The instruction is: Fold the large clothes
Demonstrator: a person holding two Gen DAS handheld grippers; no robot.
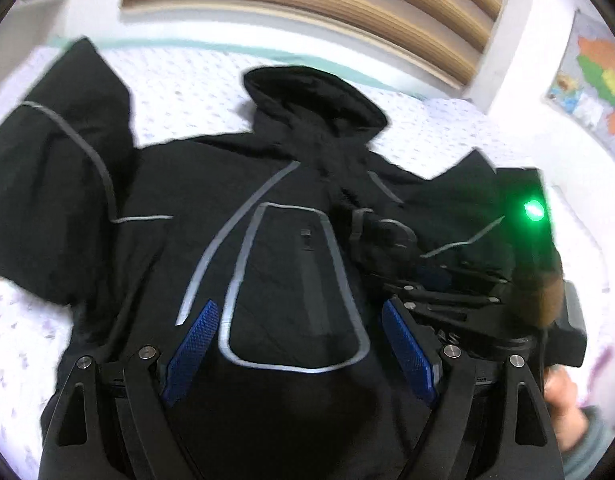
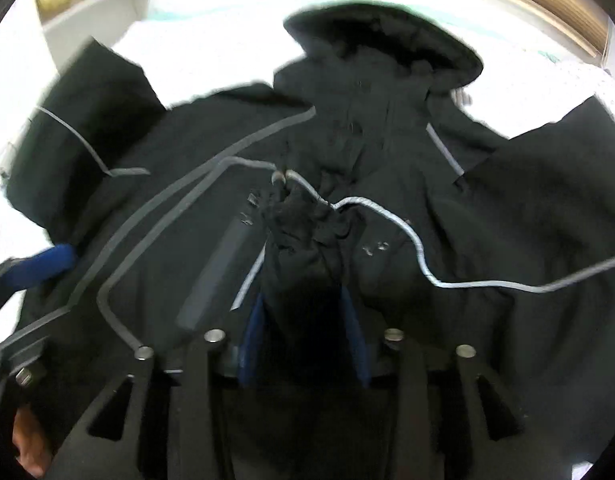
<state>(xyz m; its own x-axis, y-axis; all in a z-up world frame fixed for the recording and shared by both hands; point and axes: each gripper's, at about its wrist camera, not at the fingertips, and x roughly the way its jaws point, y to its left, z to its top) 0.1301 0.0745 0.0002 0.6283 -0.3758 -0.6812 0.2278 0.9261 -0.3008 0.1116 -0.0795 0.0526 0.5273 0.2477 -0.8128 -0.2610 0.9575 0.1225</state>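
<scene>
A black hooded jacket (image 1: 187, 184) with grey reflective trim lies front up on the bed, hood (image 1: 315, 96) towards the headboard. My left gripper (image 1: 301, 312) hovers open over the trimmed chest pocket (image 1: 291, 280), with nothing between its blue pads. In the right wrist view my right gripper (image 2: 303, 300) stands partly open, and a bunched fold of the jacket (image 2: 507, 220) rises between its pads. The right gripper (image 1: 371, 228) with its green light shows to the right in the left wrist view. The left gripper's blue pad (image 2: 47, 264) shows at the left edge in the right wrist view.
The bed has a white patterned sheet (image 1: 187, 80) and a wooden slatted headboard (image 1: 307, 0). A colourful map poster (image 1: 595, 80) hangs on the right wall. A white shelf (image 2: 95, 12) stands at the far left. A hand (image 1: 563, 404) holds the right gripper's handle.
</scene>
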